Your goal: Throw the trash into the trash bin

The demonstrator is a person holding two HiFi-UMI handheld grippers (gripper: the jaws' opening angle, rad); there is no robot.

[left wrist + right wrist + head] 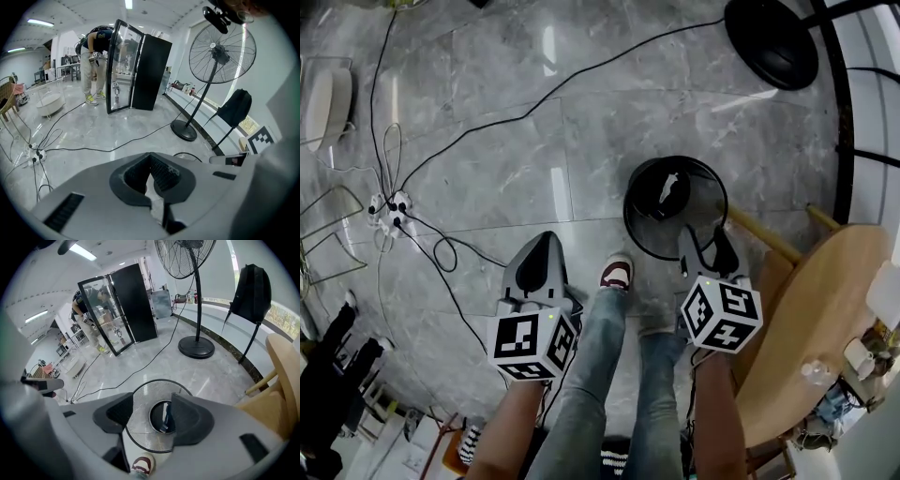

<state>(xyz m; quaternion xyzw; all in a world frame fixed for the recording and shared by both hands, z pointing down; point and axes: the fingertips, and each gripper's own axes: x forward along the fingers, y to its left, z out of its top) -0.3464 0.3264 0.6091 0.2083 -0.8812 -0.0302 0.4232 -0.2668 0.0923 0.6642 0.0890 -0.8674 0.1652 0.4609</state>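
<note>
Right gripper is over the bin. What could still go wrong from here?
1. The open right gripper hangs close to the rim of the mesh trash bin; a nudge could tip it.
2. The shoe is almost against the bin and might kick it.
3. Loose cables lie near the person's feet: a trip hazard.

No text, label, brand, number or sign can be read in any view. The only printed marks are black-and-white square patterns on the marker cube (532, 345) of the left gripper (547, 242) and on the marker cube (721, 314) of the right gripper (705, 246). These are coded blocks, not letters or digits.
</note>
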